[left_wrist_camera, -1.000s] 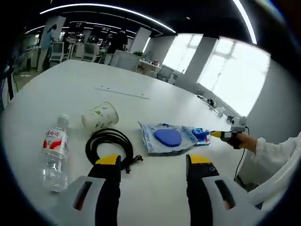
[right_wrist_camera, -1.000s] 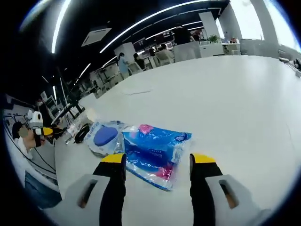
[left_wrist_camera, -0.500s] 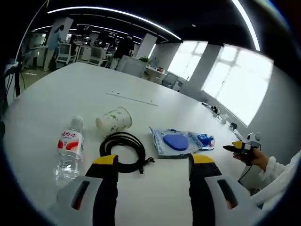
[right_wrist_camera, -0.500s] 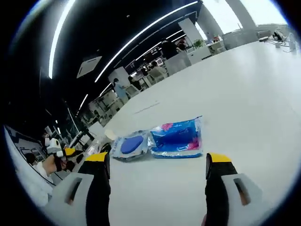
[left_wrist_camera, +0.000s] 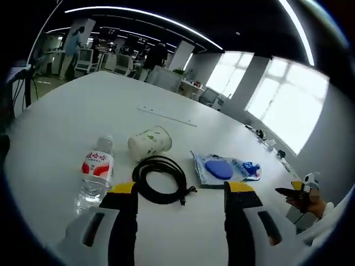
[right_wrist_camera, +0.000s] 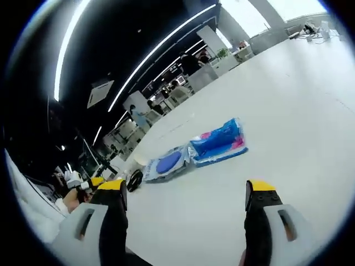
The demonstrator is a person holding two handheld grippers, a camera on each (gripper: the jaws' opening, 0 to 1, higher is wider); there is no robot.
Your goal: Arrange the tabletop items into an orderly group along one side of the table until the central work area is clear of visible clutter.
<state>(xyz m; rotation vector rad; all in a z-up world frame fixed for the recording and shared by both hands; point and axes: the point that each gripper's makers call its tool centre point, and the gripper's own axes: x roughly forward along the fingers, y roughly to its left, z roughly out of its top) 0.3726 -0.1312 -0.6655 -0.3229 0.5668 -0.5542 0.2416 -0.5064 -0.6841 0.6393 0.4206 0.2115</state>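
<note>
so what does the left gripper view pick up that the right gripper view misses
Left gripper view alone: a water bottle lying on the white table and a tipped paper cup. Right gripper view alone: the blue and pink packet seen clearly, lying apart from the rest. Shared: the coiled black cable, the pouch with the blue disc, and each open tool, left and right.

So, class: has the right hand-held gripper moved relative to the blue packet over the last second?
Yes. The right hand-held gripper has pulled back from the blue packet, which lay between its jaws and now lies well ahead on the table.
</note>
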